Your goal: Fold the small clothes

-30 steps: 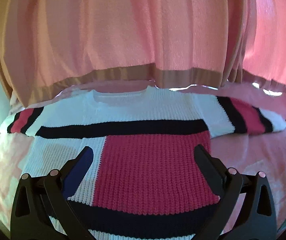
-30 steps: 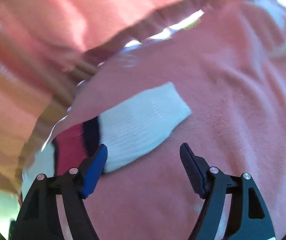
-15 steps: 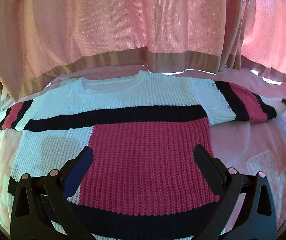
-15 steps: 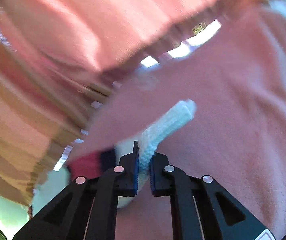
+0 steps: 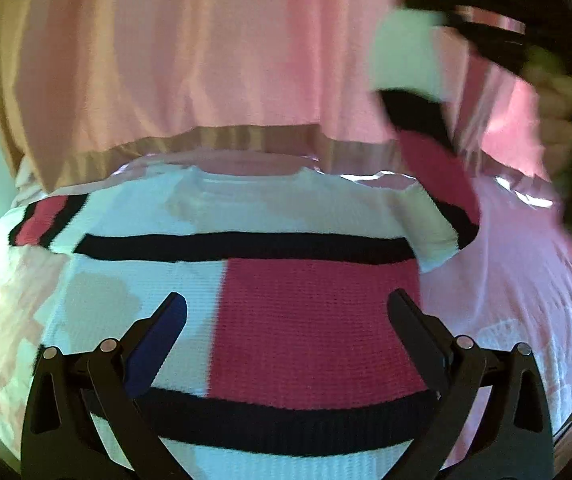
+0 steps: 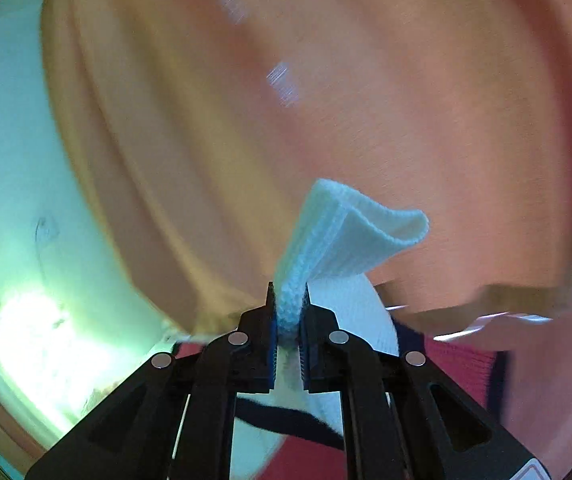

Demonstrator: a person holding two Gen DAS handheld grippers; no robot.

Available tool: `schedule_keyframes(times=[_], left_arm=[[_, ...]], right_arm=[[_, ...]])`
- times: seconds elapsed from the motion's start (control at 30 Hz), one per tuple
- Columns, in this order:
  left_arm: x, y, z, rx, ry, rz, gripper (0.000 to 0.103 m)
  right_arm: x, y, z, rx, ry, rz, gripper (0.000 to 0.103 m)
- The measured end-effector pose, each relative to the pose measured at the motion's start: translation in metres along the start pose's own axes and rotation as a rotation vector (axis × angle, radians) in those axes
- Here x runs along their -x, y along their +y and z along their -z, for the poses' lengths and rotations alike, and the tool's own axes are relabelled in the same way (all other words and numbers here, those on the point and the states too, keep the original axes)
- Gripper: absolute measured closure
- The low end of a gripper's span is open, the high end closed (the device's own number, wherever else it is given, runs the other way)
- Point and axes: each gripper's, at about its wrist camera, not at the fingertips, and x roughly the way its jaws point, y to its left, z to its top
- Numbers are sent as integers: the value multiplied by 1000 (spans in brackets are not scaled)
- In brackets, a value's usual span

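The right gripper (image 6: 289, 312) has closed on the white cuff (image 6: 350, 232) of the sweater's sleeve (image 5: 438, 160) and lifted it. A second ago its jaws stood wide over that sleeve, which lay flat and stretched out toward the right edge of the bed (image 5: 526, 272); half a second ago they had already pinched the cuff low over the pink cover. Now the cuff stands up out of the pressed-together jaws against the curtain (image 5: 205, 60), and in the left wrist view the sleeve rises steeply from the shoulder, its black and red bands hanging in the air, blurred with motion. A hand (image 5: 558, 120) shows dimly behind that gripper at the upper right.

The sweater (image 5: 310, 320) itself lies spread flat on the bed, neckline toward the far edge under the curtain hem, its other sleeve still laid out toward the left edge. The left gripper (image 5: 286, 324) hovers over the body of the sweater with its jaws spread wide, holding nothing; whether its tips touch the knit cannot be told.

This looks like the first fold under way: the raised sleeve is probably about to be carried across the chest. The body stays unpinned, so a hard pull could drag the shoulder out of line.
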Motion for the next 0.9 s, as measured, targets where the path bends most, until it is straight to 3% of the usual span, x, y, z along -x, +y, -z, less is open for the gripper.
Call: schedule_keyframes(times=[0.1,0.17,0.23,0.27,0.33,0.4,0.47,0.53,0.63,0.73,0.9], left_arm=[[1,26,-2,36,-7,-43,5],[-2,45,-4,73,9,-67,5],[-6,64,-8,125,26,-67,5],[-6,73,-12,152,28,-60,5],[-8,88,-19,202,25,-56,5],[-16,97,-24,233,39,-50,5],[-36,103,-30,249,111,-27,5],[-68,108,-36,250,203,-14,5],[-106,119,-35,283,270,-64,6],[-137,122,-27,319,351,-37,8],[-165,132,-21,377,386,-55,44]], right_arm=[[-77,30,26,-2,134,-97,88],[-100,44,44,12,218,-104,87],[-88,54,51,55,209,-105,85],[-73,54,52,82,190,-85,79],[-37,47,57,130,149,11,38],[-6,30,62,168,135,118,38],[22,-4,79,199,213,302,38],[35,-35,99,174,278,387,37],[38,-81,131,120,383,524,37],[29,-108,151,72,449,543,38],[16,-124,162,40,454,533,40]])
